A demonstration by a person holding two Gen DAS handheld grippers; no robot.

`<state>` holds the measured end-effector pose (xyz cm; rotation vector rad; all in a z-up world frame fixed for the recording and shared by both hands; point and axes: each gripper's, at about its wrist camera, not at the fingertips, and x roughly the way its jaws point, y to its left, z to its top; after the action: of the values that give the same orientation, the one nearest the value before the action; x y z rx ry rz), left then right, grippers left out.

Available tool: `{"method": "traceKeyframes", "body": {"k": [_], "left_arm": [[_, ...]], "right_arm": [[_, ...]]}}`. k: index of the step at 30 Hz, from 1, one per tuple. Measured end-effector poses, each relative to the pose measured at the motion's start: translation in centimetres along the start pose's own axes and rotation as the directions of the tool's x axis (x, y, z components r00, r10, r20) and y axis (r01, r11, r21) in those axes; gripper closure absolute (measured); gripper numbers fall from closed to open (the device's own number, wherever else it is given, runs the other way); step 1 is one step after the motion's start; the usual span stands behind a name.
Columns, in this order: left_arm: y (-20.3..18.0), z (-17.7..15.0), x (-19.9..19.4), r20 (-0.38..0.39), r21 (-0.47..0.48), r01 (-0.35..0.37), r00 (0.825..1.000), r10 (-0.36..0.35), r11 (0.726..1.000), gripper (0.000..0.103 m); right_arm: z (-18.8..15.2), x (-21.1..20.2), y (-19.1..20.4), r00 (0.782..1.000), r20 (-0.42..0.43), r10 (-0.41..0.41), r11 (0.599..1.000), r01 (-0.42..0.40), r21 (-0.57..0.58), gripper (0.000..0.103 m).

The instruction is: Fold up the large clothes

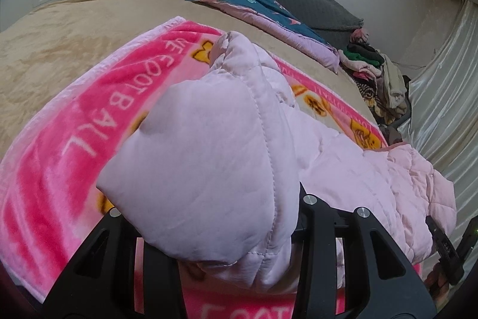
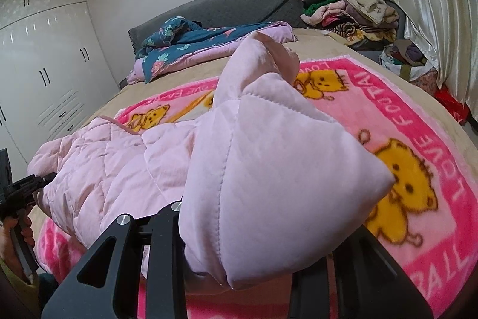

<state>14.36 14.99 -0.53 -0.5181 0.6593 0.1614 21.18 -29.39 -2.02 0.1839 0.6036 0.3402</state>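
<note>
Gripping pink quilted jacket (image 1: 209,145) in both closed grippers, left gripper (image 1: 236,262), right gripper (image 2: 239,274); lifting edges off blanket (image 1: 59,157); folding barely starting.

Left gripper (image 1: 236,265) matte black, angular arms with triangular cut-outs, round silver screws, right gripper (image 2: 239,268) likewise, bare-skinned hand (image 2: 18,229) on black handle, yellow-green sleeve (image 2: 15,286)

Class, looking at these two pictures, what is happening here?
A person with a gripper in each hand is folding a pale pink quilted jacket on a pink cartoon blanket spread on a bed. The left gripper and right gripper each pinch a jacket sleeve.
</note>
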Motion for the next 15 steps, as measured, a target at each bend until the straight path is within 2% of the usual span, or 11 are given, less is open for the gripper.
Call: {"method": "traceKeyframes", "body": {"k": [15], "left_arm": [[1.6,-2.5,-1.2,-0.027,0.043,0.012,1.0,-0.011,0.999,0.07]], "right_arm": [[-2.3,-1.2,-1.0,1.0,-0.018,-0.003,0.999,0.004,0.046,0.074]]}}
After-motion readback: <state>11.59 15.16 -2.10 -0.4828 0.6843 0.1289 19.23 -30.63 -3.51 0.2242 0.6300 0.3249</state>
